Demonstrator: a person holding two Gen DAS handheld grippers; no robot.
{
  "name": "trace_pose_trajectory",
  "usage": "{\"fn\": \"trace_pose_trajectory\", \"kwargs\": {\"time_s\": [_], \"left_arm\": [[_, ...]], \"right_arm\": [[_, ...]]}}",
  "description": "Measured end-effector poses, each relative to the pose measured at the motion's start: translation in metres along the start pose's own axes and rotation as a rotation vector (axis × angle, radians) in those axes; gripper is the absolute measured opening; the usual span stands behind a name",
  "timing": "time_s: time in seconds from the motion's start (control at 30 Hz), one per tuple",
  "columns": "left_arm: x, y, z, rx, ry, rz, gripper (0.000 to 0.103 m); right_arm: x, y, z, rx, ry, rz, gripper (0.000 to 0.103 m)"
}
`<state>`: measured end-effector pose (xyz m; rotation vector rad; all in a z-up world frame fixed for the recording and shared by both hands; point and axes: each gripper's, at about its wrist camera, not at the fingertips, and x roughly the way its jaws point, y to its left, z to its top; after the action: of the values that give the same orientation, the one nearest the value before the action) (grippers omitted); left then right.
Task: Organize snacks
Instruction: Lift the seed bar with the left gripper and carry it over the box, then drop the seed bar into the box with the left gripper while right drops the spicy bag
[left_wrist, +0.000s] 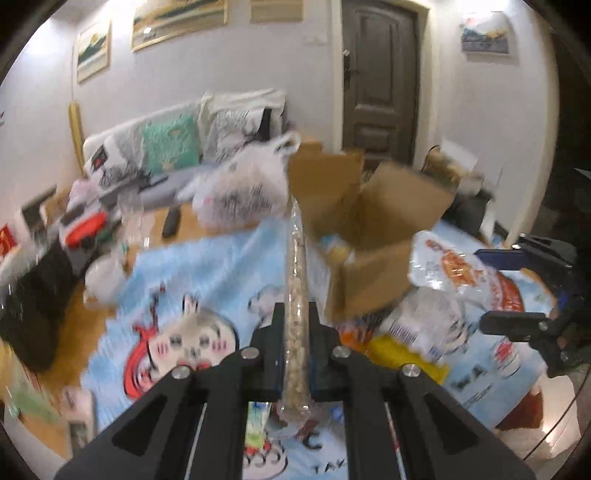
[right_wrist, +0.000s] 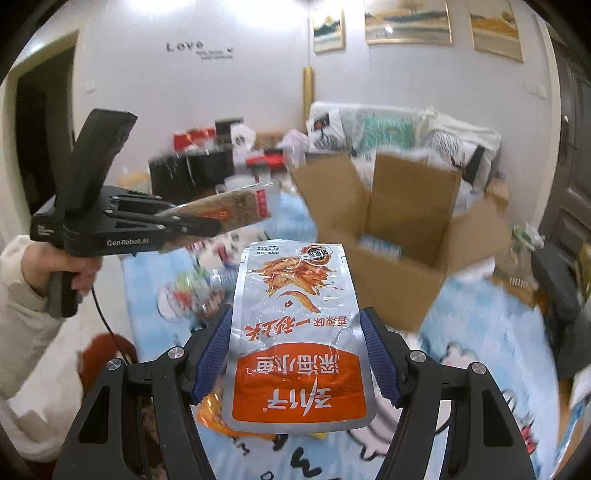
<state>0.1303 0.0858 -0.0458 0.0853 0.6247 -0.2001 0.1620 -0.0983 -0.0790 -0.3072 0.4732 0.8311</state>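
My left gripper (left_wrist: 295, 321) is shut on a thin clear packet of nuts (left_wrist: 295, 280), seen edge-on and held above the table; it also shows in the right wrist view (right_wrist: 236, 208) at the left. My right gripper (right_wrist: 295, 336) is shut on a silver and orange fish snack packet (right_wrist: 295, 332), held in the air; the packet also shows at the right of the left wrist view (left_wrist: 458, 269). An open cardboard box (right_wrist: 391, 266) stands on the blue cartoon cloth (left_wrist: 207, 266) just beyond both packets, flaps up, with some packets inside.
More snack packets (left_wrist: 402, 350) lie on the cloth in front of the box. A white plastic bag (left_wrist: 243, 184) and a remote (left_wrist: 170, 221) sit behind on the wooden table. A sofa with cushions (left_wrist: 170, 147) and clutter fill the back.
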Motion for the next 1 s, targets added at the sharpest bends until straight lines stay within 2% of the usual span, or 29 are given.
{"fn": "trace_pose_trajectory", "kwargs": {"time_s": [0.07,0.13,0.17,0.27,0.4,0.6,0.63,0.7,0.77,0.87,0.93,1.0], "left_arm": [[-0.004,-0.006,0.025,0.029,-0.019,0.001,0.007],[0.003,-0.013,0.054,0.057,-0.013,-0.037,0.007],[0.007,-0.015,0.063,0.060,-0.001,-0.053,0.007],[0.029,-0.026,0.097,0.090,0.026,-0.037,0.007],[0.084,-0.032,0.130,0.057,0.139,-0.127,0.007],[0.148,-0.037,0.142,0.030,0.277,-0.127,0.008],[0.153,-0.038,0.143,0.029,0.289,-0.131,0.010],[0.155,-0.041,0.140,0.029,0.293,-0.112,0.030],[0.152,-0.041,0.138,0.034,0.282,-0.104,0.044],[0.142,-0.041,0.138,0.041,0.256,-0.091,0.050],[0.135,-0.038,0.137,0.038,0.240,-0.087,0.058],[0.121,-0.038,0.132,0.048,0.201,-0.079,0.072]], "right_arm": [[-0.008,-0.004,0.018,0.000,-0.016,-0.003,0.065],[-0.010,-0.013,0.040,0.001,-0.016,-0.040,0.065],[-0.007,-0.019,0.051,0.000,-0.006,-0.069,0.065],[0.011,-0.040,0.076,0.011,0.043,-0.135,0.065],[0.049,-0.076,0.096,0.047,0.124,-0.181,0.065],[0.097,-0.109,0.102,0.069,0.234,-0.203,0.065],[0.101,-0.111,0.103,0.065,0.243,-0.207,0.065],[0.105,-0.112,0.102,0.063,0.252,-0.214,0.066],[0.107,-0.113,0.101,0.064,0.251,-0.209,0.068],[0.104,-0.113,0.097,0.083,0.238,-0.183,0.072],[0.098,-0.112,0.095,0.101,0.224,-0.163,0.072],[0.086,-0.109,0.091,0.129,0.191,-0.135,0.074]]}}
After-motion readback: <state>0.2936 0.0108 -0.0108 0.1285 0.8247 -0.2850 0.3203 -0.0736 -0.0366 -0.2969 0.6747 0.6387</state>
